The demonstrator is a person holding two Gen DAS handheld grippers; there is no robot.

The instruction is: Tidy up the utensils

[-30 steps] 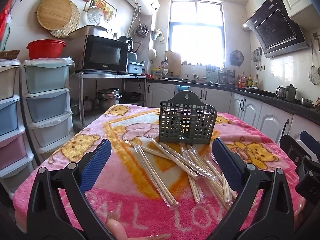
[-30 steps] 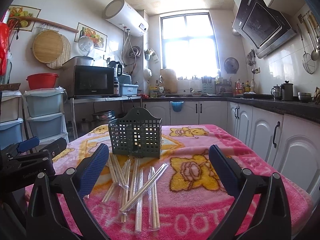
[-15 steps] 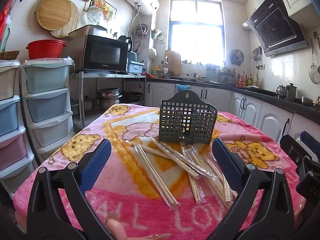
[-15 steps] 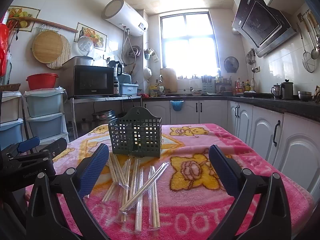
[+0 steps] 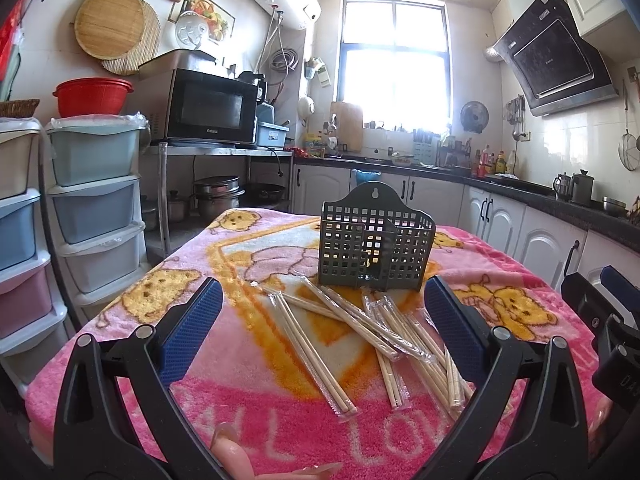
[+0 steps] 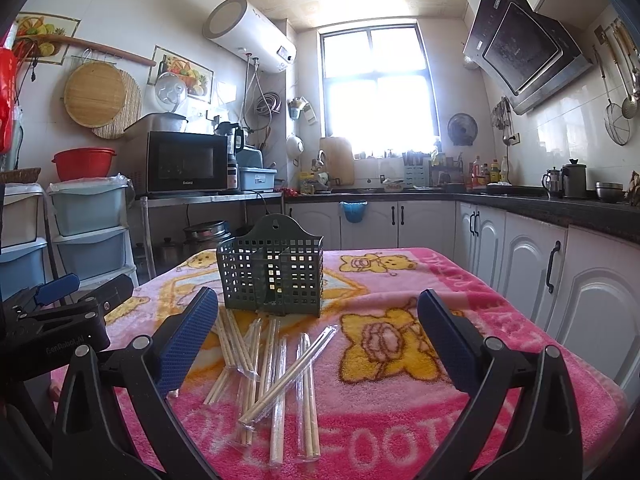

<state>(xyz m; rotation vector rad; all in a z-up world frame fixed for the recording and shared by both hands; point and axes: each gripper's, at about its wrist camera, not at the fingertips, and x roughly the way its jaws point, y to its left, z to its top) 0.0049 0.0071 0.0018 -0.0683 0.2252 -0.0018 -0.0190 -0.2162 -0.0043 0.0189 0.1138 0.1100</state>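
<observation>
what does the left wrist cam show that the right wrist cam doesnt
Only the left wrist view shows the person's fingertips at its bottom edge and the right gripper's body at its right edge. Only the right wrist view shows the left gripper's body at its left edge and the ladles hanging on the right wall. Both show the green basket standing upright, the wrapped chopsticks scattered in front of it on the pink blanket, and their own jaws open and empty.

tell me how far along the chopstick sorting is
Nothing looks done yet: the green basket stands with nothing sticking out of it, and all the wrapped chopsticks lie loose on the pink blanket in front of it. Nothing is in hand: the left tongs and right tongs are both open above the pile. Every pair is left to load.
</observation>
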